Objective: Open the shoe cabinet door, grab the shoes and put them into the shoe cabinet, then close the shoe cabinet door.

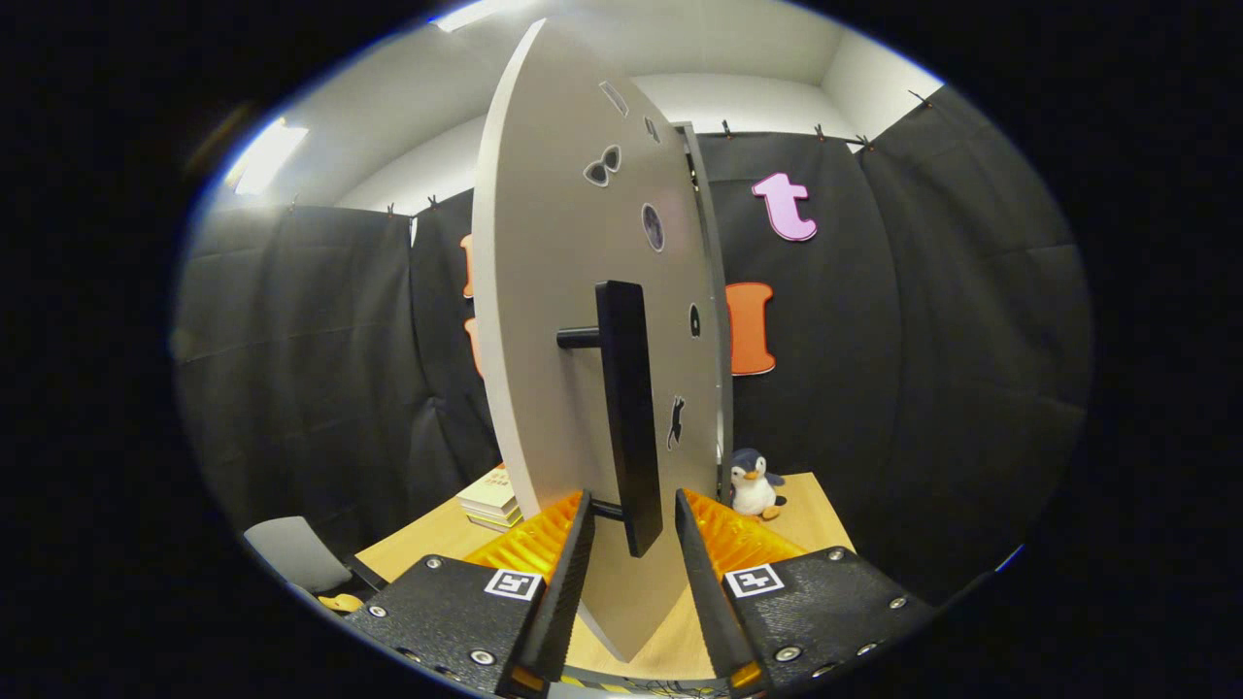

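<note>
Fingers apart astride door handle; penguin toy, books beyond

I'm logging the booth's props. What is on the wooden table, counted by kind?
Shoe cabinet door, swung open, with black handle between the open gripper fingers: 1
Plush penguin: 1
Stack of books: 1
Total: 3
</note>
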Demonstrator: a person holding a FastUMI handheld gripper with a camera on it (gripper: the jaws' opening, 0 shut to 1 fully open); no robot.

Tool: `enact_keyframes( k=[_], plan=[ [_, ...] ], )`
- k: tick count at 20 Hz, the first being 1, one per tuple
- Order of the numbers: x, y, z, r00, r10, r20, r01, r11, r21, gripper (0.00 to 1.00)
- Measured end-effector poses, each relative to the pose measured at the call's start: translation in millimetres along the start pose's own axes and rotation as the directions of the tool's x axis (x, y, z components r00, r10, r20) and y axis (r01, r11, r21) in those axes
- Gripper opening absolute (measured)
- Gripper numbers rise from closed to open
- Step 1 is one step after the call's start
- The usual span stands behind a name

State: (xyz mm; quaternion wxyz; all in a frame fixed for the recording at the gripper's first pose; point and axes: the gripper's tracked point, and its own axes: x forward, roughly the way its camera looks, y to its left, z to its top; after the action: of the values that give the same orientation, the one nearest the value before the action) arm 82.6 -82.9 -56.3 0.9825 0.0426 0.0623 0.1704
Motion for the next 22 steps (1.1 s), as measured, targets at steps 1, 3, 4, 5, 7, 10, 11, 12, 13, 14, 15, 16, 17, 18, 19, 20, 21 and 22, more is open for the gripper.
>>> enact_keyframes(
  k=[1, 3, 4, 5, 7, 10, 11, 12, 13, 14, 15, 16, 17, 18, 19, 20, 21, 22],
  plan=[
    [3, 6, 0, 1.0, 0.016, 0.0, -0.016, 1.0, -0.005, 0.55],
    [11, 16, 1, 0.999, 0.049, -0.001, -0.049, 0.999, -0.012, 0.58],
    [15, 22, 1, 0.998, 0.068, -0.001, -0.068, 0.998, -0.013, 0.59],
    [19, 26, 1, 0.996, 0.085, -0.004, -0.085, 0.996, -0.007, 0.6],
    [27, 35, 0, 0.992, 0.124, -0.01, -0.124, 0.992, 0.017, 0.64],
    [46, 45, 4, 0.985, 0.174, -0.009, -0.173, 0.985, 0.022, 0.69],
    [53, 51, 6, 0.982, 0.189, -0.01, -0.189, 0.982, 0.012, 0.7],
    [59, 59, 9, 0.98, 0.201, -0.009, -0.201, 0.98, -0.001, 0.72],
    [65, 64, 12, 0.977, 0.213, -0.01, -0.213, 0.977, -0.016, 0.73],
    [70, 68, 9, 0.976, 0.219, -0.015, -0.22, 0.975, -0.023, 0.75],
    [77, 74, 7, 0.975, 0.222, -0.019, -0.223, 0.974, -0.031, 0.77],
    [85, 83, 6, 0.974, 0.224, -0.018, -0.224, 0.973, -0.044, 0.8],
    [96, 92, 6, 0.973, 0.23, -0.018, -0.23, 0.972, -0.051, 0.83],
    [103, 100, 6, 0.972, 0.235, -0.016, -0.236, 0.97, -0.056, 0.84],
    [113, 110, 6, 0.971, 0.239, -0.016, -0.24, 0.968, -0.069, 0.86],
    [120, 118, 8, 0.97, 0.242, -0.013, -0.242, 0.967, -0.085, 0.87],
    [128, 126, 10, 0.971, 0.24, -0.012, -0.24, 0.966, -0.099, 0.88],
    [135, 134, 9, 0.971, 0.239, -0.018, -0.239, 0.964, -0.112, 0.89]
  ],
)
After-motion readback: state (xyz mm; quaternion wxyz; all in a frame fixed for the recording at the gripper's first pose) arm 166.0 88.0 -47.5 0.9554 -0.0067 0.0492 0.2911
